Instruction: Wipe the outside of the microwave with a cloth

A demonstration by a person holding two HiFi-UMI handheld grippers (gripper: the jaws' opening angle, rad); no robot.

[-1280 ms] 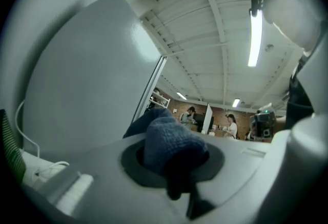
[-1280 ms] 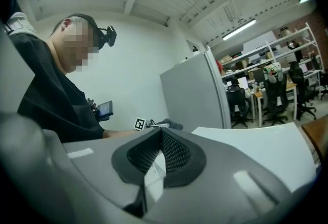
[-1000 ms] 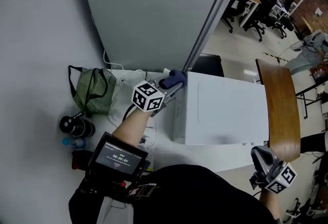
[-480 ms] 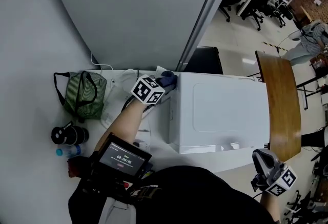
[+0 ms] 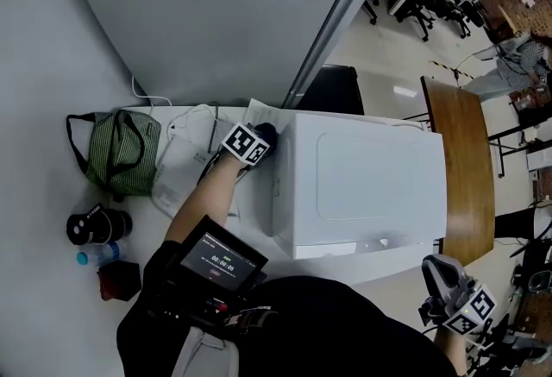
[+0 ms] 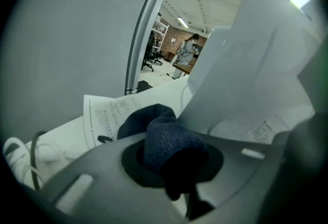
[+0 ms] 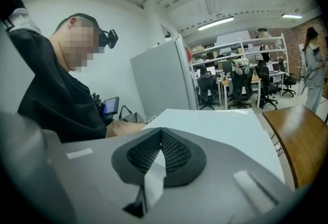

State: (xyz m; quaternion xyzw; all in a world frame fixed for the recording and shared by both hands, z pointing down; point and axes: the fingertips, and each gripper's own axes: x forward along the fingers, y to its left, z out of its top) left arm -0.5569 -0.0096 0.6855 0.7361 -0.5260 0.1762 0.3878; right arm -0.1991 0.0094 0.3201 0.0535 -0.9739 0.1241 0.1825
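Two grippers in view. Left gripper (image 5: 259, 139), centre-left of head view: fingers clamped on dark blue cloth (image 6: 163, 138), cloth against upper-left corner of white microwave (image 5: 366, 185) on table (image 5: 142, 224). Right gripper (image 7: 160, 138), lower right of head view, well apart from microwave: fingers closed tip to tip, nothing between. Printed sheet (image 6: 110, 115) beside microwave. Green striped bag (image 5: 116, 151) at left.
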